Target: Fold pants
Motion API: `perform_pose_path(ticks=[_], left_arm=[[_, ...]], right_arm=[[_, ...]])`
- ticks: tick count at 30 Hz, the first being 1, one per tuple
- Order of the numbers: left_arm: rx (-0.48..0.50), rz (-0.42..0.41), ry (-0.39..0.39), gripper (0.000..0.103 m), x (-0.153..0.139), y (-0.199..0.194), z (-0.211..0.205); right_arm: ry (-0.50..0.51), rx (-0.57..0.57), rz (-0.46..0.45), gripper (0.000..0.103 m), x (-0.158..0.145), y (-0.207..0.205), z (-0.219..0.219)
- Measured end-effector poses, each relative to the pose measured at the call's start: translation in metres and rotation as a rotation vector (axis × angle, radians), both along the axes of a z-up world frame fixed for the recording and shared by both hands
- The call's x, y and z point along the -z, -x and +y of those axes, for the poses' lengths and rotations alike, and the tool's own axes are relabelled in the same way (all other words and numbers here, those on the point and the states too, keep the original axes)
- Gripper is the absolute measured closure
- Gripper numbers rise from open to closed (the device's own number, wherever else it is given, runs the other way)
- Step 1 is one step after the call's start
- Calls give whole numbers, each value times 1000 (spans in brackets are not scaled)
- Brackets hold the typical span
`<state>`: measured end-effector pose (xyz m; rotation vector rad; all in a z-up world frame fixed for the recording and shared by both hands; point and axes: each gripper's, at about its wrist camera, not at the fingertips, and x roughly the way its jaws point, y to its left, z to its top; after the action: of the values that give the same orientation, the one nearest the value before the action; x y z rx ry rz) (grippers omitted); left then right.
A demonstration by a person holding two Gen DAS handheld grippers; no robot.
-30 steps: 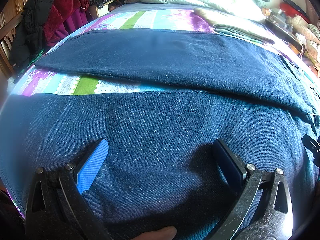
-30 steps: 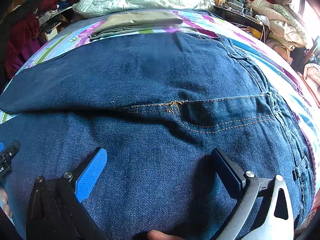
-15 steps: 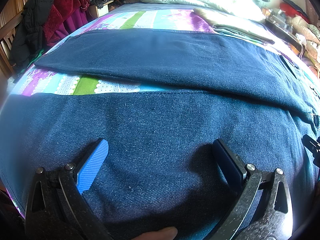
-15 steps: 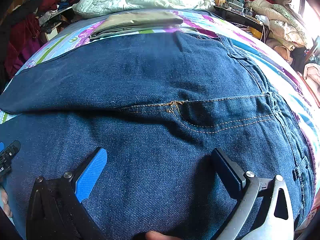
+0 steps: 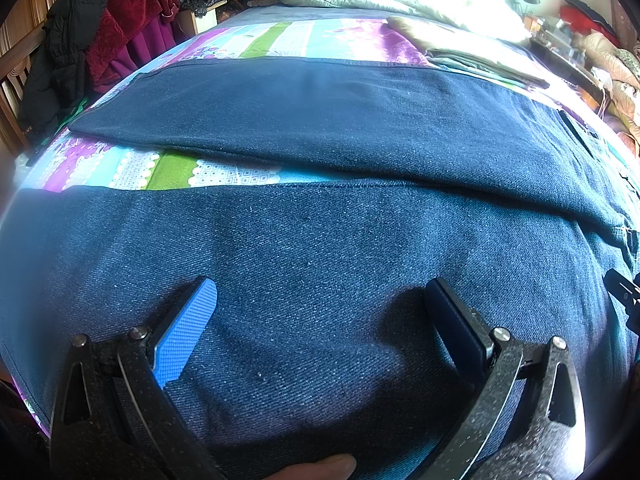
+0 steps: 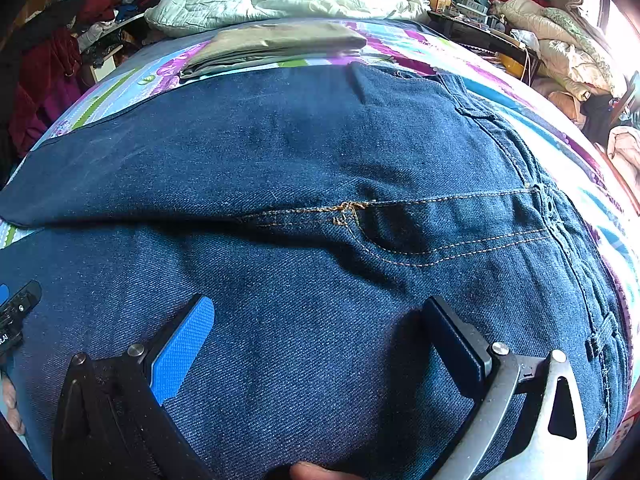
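Dark jeans (image 5: 320, 248) flat on striped bed (image 5: 176, 168), left claw (image 5: 320, 304) and right claw (image 6: 320, 316) both released over near leg — nothing moved since earlier frames, folded khaki cloth (image 6: 280, 42) far side

The left gripper (image 5: 320, 304) is spread wide — blue pad on one finger, dark pad on the other, both angled forward and low. The right gripper (image 6: 320, 320) is posed the same, jaws wide apart. A fingertip (image 5: 320, 468) shows beneath each gripper.
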<state>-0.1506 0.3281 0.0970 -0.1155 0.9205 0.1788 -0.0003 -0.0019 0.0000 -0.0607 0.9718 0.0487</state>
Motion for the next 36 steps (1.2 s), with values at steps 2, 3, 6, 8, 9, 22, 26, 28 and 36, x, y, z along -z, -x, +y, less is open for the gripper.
perform_pose_path(ticks=[2, 3, 6, 8, 9, 22, 26, 28, 36], left_arm=[[0, 0, 0, 0, 0, 0, 0], [0, 0, 0, 0, 0, 0, 0], [0, 0, 0, 0, 0, 0, 0], [0, -1, 2, 0, 0, 0, 0], [0, 0, 3, 0, 0, 0, 0], [0, -1, 4, 0, 1, 1, 0], [0, -1, 4, 0, 2, 1, 0], [0, -1, 5, 0, 0, 0, 1], [0, -1, 5, 0, 0, 0, 0]], right_arm=[[0, 0, 0, 0, 0, 0, 0], [0, 0, 0, 0, 0, 0, 0], [1, 0, 0, 0, 1, 1, -2], [-1, 0, -1, 0, 1, 1, -2], [2, 0, 0, 0, 1, 1, -2], [0, 0, 0, 0, 1, 1, -2], [-2, 0, -1, 0, 1, 1, -3], [-3, 0, -1, 0, 1, 1, -1], [-3, 0, -1, 0, 1, 2, -1]])
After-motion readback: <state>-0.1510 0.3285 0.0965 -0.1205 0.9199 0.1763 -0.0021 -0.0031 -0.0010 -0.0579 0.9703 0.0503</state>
